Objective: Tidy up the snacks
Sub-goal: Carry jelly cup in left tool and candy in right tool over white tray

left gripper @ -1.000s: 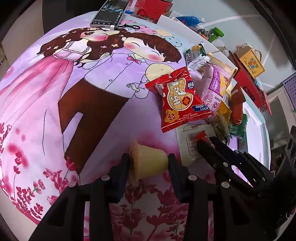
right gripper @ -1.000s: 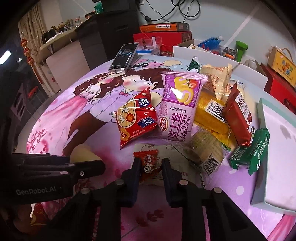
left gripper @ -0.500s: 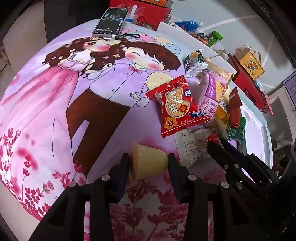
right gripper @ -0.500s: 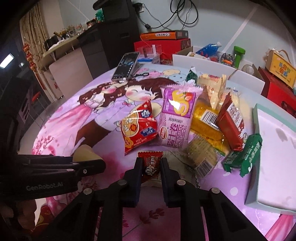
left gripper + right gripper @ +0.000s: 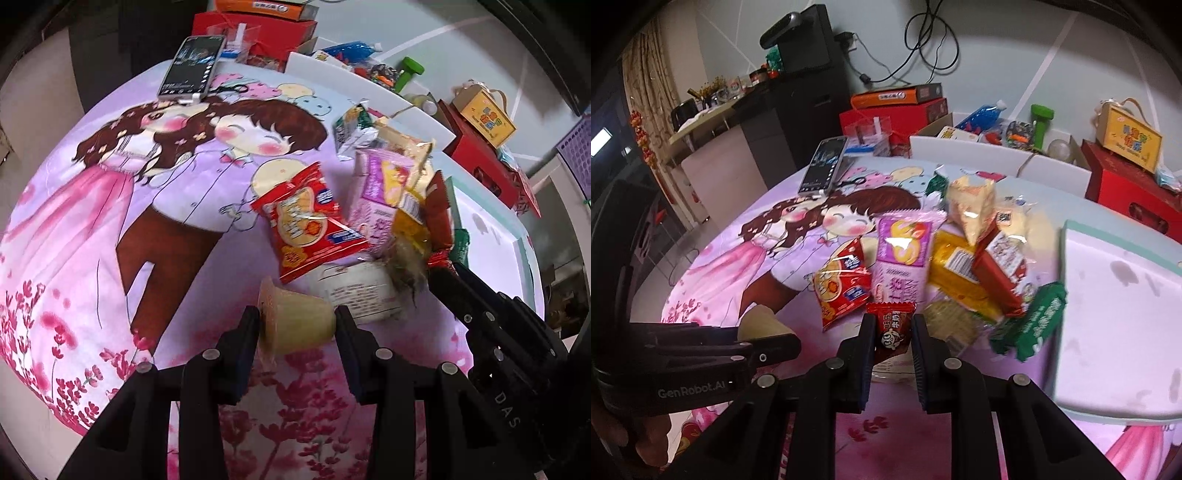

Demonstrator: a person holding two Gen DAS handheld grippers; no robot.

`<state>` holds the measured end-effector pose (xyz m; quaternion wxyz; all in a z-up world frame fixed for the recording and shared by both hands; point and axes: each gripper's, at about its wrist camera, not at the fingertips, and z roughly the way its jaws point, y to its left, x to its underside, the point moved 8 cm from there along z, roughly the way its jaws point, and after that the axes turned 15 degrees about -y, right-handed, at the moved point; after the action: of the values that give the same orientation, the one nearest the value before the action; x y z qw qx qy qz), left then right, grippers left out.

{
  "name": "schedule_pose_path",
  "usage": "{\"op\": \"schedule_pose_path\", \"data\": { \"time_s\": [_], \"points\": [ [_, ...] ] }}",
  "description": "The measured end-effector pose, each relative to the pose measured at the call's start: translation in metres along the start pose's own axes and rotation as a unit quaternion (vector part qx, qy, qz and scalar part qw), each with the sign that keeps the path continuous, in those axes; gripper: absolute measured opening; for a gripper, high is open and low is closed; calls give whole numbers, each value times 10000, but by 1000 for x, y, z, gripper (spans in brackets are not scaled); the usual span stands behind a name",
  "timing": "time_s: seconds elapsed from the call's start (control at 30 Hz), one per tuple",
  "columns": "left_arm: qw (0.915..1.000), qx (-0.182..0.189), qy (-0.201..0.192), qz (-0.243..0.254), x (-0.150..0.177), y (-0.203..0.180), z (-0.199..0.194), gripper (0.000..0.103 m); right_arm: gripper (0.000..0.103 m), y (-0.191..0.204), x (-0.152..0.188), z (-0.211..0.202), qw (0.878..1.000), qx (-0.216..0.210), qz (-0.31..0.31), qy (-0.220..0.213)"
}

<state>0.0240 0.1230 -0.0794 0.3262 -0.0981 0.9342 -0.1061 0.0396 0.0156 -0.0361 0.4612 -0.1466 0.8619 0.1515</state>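
Observation:
My left gripper (image 5: pixel 297 325) is shut on a pale yellow jelly cup (image 5: pixel 295 319), held on its side above the pink cartoon tablecloth (image 5: pixel 110 229). My right gripper (image 5: pixel 891 332) is shut on a small red-brown candy (image 5: pixel 892 326) and holds it above the cloth. The left gripper with the jelly cup (image 5: pixel 759 323) shows at the left of the right wrist view. A pile of snack packets lies ahead: a red peanut packet (image 5: pixel 842 286), a pink roll packet (image 5: pixel 901 262), a yellow packet (image 5: pixel 955 275), a red bar (image 5: pixel 1001 269) and a green bar (image 5: pixel 1038 321).
A white tray with a mint rim (image 5: pixel 1123 332) lies right of the pile. A phone (image 5: pixel 823 164) stands at the table's far edge. Red boxes (image 5: pixel 1130 188), a yellow box (image 5: pixel 1132 138) and white bins (image 5: pixel 964 155) stand behind the table.
Both grippers have lifted and pulled back from the table with their snacks. The cloth and the pile look farther away and lower in both views.

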Motion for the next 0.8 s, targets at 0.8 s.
{"op": "schedule_pose_path", "data": {
  "time_s": [0.8],
  "points": [
    [9875,612,-121,1446,-43,-155,19,43,21,-162,-29,-59,9795,1537,1183,-553]
  ]
}}
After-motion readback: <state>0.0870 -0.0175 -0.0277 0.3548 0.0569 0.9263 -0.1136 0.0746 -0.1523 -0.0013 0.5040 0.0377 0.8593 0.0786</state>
